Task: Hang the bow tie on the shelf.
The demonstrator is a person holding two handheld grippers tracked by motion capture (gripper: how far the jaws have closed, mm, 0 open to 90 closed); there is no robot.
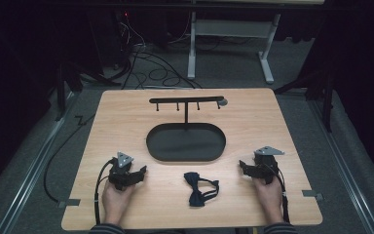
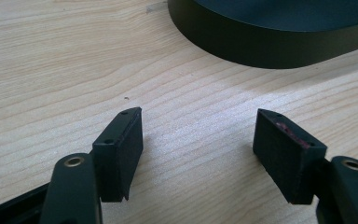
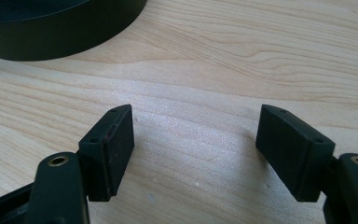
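A dark bow tie (image 1: 199, 188) with its strap lies on the wooden table (image 1: 126, 117) near the front edge, between my two hands. Behind it stands a black oval tray (image 1: 185, 142) with a T-shaped hook rack (image 1: 186, 101) rising from its back. My left gripper (image 1: 140, 173) rests on the table at the front left, open and empty (image 2: 198, 140), with the tray's wall (image 2: 270, 49) ahead of it. At the front right, my right gripper (image 1: 242, 166) also stands open with bare wood between its fingers (image 3: 196, 142); the tray's wall (image 3: 65, 39) lies at its upper left.
Cables (image 1: 151, 73) run over the floor behind the table, beside a white desk frame (image 1: 233, 44). Metal rails (image 1: 34, 165) flank the table on the floor. Bare wood (image 1: 253, 122) surrounds the tray on both sides.
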